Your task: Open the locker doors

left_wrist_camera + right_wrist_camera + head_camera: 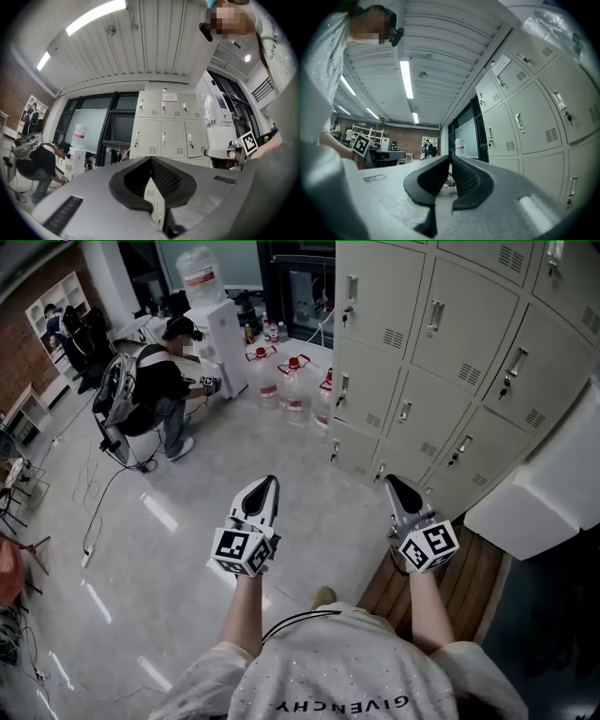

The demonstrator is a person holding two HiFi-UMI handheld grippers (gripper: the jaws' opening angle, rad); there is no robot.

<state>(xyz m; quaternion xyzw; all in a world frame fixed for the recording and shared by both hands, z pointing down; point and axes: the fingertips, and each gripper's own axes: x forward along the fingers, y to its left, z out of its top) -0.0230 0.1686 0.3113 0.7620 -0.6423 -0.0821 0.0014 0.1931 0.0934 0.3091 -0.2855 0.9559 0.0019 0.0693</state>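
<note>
A bank of beige lockers [441,343] with closed doors and metal handles fills the upper right of the head view. It also shows straight ahead in the left gripper view as lockers [164,136], and along the right side of the right gripper view as lockers [529,117]. My left gripper [265,486] points forward over the grey floor, short of the lockers and apart from them. Its jaws meet at the tip with nothing between them [151,160]. My right gripper [392,482] is level with it, nearer the bottom row of doors, also shut and empty [450,159].
A person [155,390] crouches by a water dispenser [214,329] at the upper left. Several water jugs [291,381] stand against the lockers' left end. A white box [544,493] juts out at the right above a wooden platform [469,587]. Cables [94,521] trail on the floor.
</note>
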